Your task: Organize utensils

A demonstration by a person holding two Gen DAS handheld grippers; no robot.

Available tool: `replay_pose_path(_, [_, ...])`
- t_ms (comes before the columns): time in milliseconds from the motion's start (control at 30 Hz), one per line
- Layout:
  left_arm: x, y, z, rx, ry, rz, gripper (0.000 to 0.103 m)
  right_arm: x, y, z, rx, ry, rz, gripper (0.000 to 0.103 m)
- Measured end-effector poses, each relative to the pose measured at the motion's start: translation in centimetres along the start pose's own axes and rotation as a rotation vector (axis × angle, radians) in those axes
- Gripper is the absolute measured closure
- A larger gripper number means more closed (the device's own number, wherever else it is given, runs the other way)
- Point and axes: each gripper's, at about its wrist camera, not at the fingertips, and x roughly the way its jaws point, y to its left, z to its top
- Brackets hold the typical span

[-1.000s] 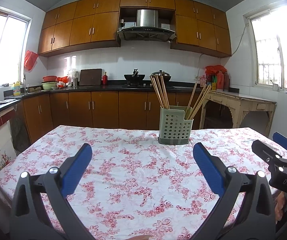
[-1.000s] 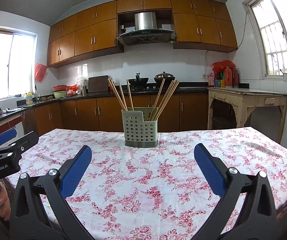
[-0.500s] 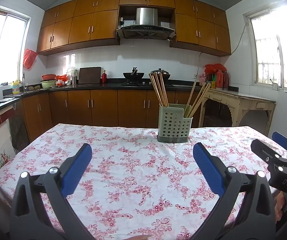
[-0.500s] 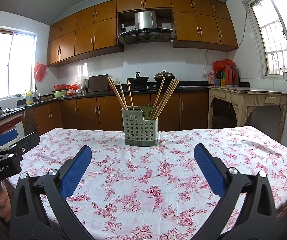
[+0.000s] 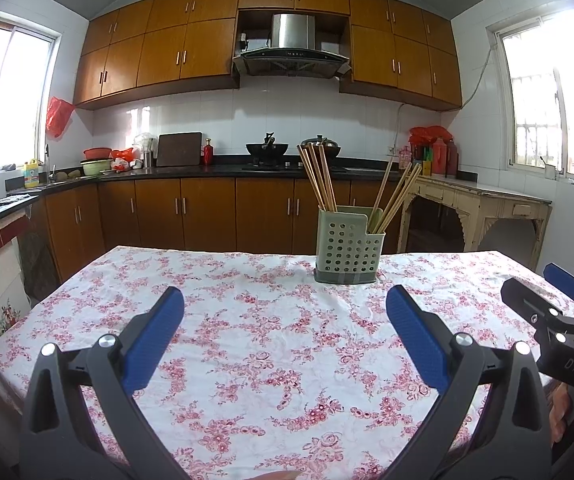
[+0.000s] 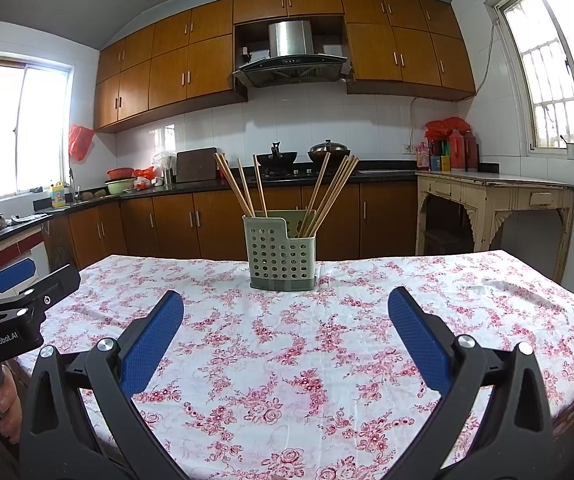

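Observation:
A pale green perforated utensil holder (image 5: 348, 246) (image 6: 281, 254) stands upright near the far edge of the table with the floral cloth (image 5: 247, 332) (image 6: 327, 344). Several wooden chopsticks (image 5: 319, 178) (image 6: 327, 196) lean in its two compartments. My left gripper (image 5: 285, 312) is open and empty, well short of the holder and left of it. My right gripper (image 6: 286, 314) is open and empty, centred on the holder but well short of it. Each gripper shows at the edge of the other's view: the right one (image 5: 555, 300) and the left one (image 6: 19, 284).
Brown cabinets and a black counter (image 5: 207, 170) with a wok, a pot and bottles run along the far wall. A cream side table (image 6: 495, 196) stands at the right, under a window. The cloth lies flat between the grippers and the holder.
The left wrist view has tilted up a little, so the holder and the table's far edge sit lower in frame. The right view is nearly unchanged. Both grippers stay open.

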Motion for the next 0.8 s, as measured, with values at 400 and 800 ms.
replay_pose_path(400, [0.33,0.23,-0.26,-0.006,0.012,0.000,0.004,0.01,0.04,-0.15,0.000,0.003,0.000,0.002])
replay_pose_path(800, [0.36,0.29,-0.27,-0.009,0.013,0.000,0.004,-0.01,0.09,-0.13,0.001,0.003,-0.001,0.002])
